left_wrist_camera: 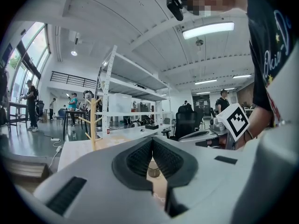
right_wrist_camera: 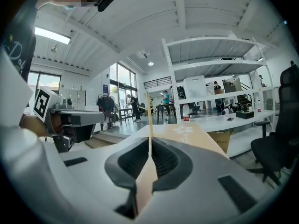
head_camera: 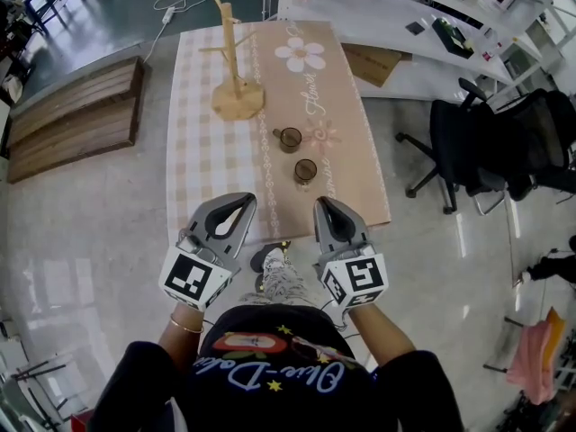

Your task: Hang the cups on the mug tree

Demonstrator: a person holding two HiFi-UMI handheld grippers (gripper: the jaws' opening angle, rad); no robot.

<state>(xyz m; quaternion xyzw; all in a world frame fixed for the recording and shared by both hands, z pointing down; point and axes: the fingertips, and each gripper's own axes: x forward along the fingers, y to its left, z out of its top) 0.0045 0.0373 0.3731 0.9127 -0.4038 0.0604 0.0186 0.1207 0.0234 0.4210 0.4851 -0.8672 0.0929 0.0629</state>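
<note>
The tabletop [head_camera: 207, 160] carries the mug tree [head_camera: 232, 61] upright at its far left. The left claw [head_camera: 247, 200] and right claw [head_camera: 321, 203] hover over the near edge, both with jaws together and empty. The far cup [head_camera: 290, 139] and near cup [head_camera: 306, 171] stand right of centre.

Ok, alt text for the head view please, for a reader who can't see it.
The left gripper and right gripper, grey, tongs shut and empty, hover at the near end of a beige cloth-covered table. Two small dark glass cups stand mid-table; a bare wooden mug tree stands beyond.
</note>
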